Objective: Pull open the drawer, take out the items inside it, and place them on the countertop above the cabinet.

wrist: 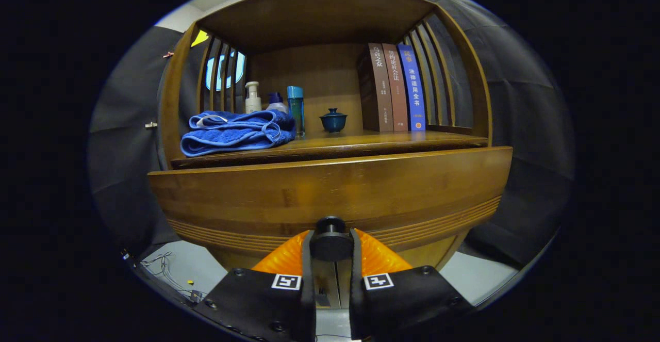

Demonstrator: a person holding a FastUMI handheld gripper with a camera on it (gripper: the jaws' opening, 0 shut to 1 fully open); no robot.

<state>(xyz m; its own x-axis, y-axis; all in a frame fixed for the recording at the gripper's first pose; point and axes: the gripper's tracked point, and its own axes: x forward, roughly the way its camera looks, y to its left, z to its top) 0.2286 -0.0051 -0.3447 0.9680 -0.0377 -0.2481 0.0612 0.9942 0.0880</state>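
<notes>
A wooden cabinet fills the view, and its drawer front point(330, 192) stands out a little from the cabinet body below the countertop point(361, 143). A round dark knob point(330, 240) sits at the middle of the drawer front. My gripper point(330, 246) is shut on this knob, one finger pressing on each side of it. The inside of the drawer is hidden behind its front panel.
On the countertop lie a folded blue towel point(234, 133), a white pump bottle point(252, 97), a teal bottle point(295, 109), a small lidded blue cup point(333, 120) and three upright books point(394, 89). Slatted wooden sides and a top shelf point(314, 17) enclose it.
</notes>
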